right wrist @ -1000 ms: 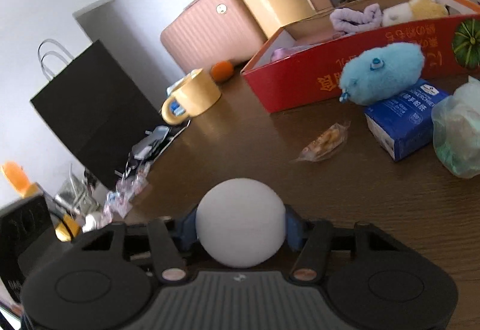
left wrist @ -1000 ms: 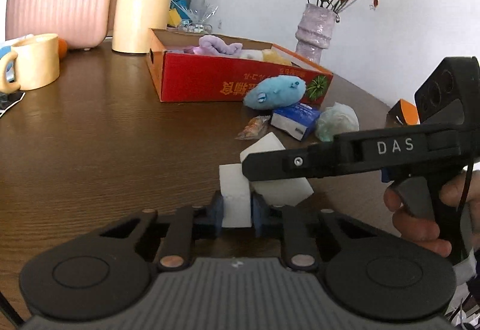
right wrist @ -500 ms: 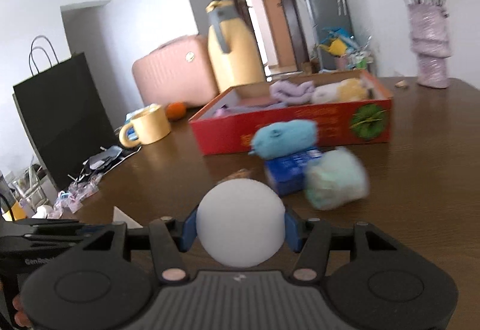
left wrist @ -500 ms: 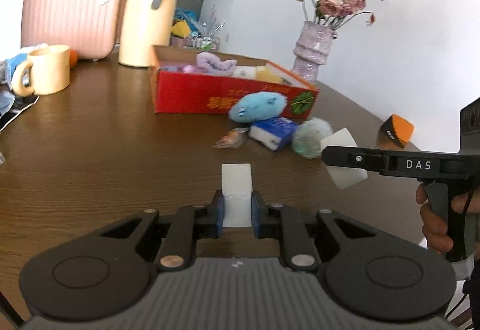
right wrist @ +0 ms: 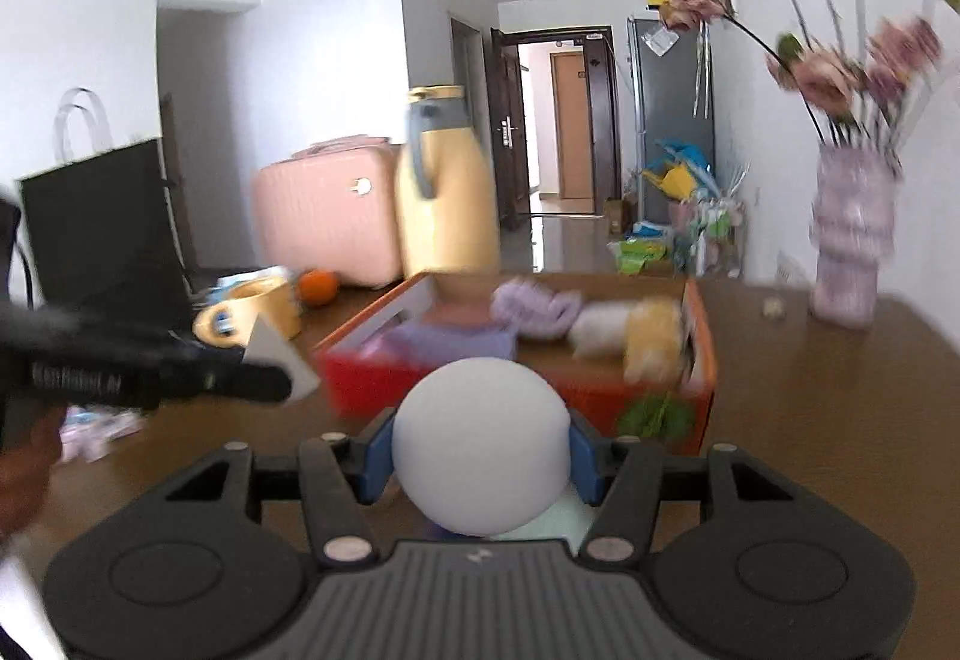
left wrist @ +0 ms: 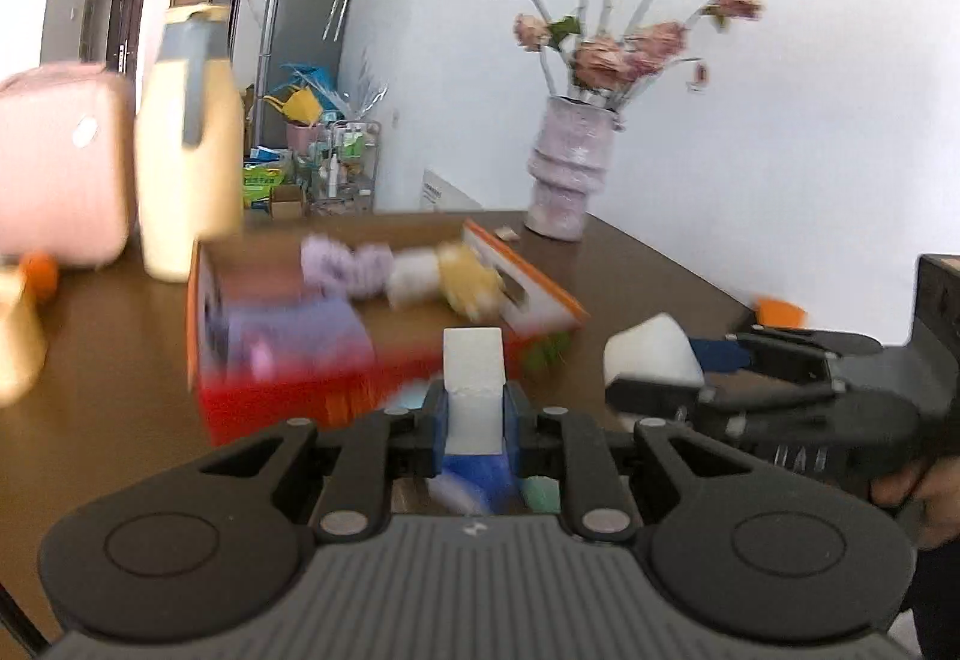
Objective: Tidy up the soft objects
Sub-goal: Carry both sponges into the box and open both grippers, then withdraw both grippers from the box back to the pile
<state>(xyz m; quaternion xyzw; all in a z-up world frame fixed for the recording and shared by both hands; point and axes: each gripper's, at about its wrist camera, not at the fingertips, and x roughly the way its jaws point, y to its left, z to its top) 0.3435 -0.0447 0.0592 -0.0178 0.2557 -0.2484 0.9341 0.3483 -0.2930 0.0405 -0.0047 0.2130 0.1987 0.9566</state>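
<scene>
- Both grippers hang above a brown wooden table (left wrist: pixel 108 354), side by side and apart, facing an open red cardboard box (left wrist: pixel 282 390) that sits near the table's middle
- The box's near wall lies just beyond both sets of fingertips; its top is open, with bare cardboard floor showing between the things already inside
- Bare tabletop spreads to the right of the box as far as a pale ribbed vase of dried pink flowers (left wrist: pixel 570 180) by the white wall
- To the left stand a cream thermos jug (right wrist: pixel 447 204), a pink suitcase (right wrist: pixel 327 216), a yellow mug (right wrist: pixel 255 309) and an orange (right wrist: pixel 318 287), with a black paper bag (right wrist: pixel 96 222) at the table's far left edge
- The left gripper (left wrist: pixel 474 408) pinches a white foam block (left wrist: pixel 473 378), a squared, upright piece with crisp edges, between blue pads
- The right gripper (right wrist: pixel 480 450) clamps a smooth white foam ball (right wrist: pixel 480 438), which bulges past both pads
- Inside the box lie a lilac knitted piece (right wrist: pixel 534 306), a white soft item and a yellow plush (right wrist: pixel 651 339), all blurred
- A hand (left wrist: pixel 918 486) grips the right tool's handle at the frame's edge
</scene>
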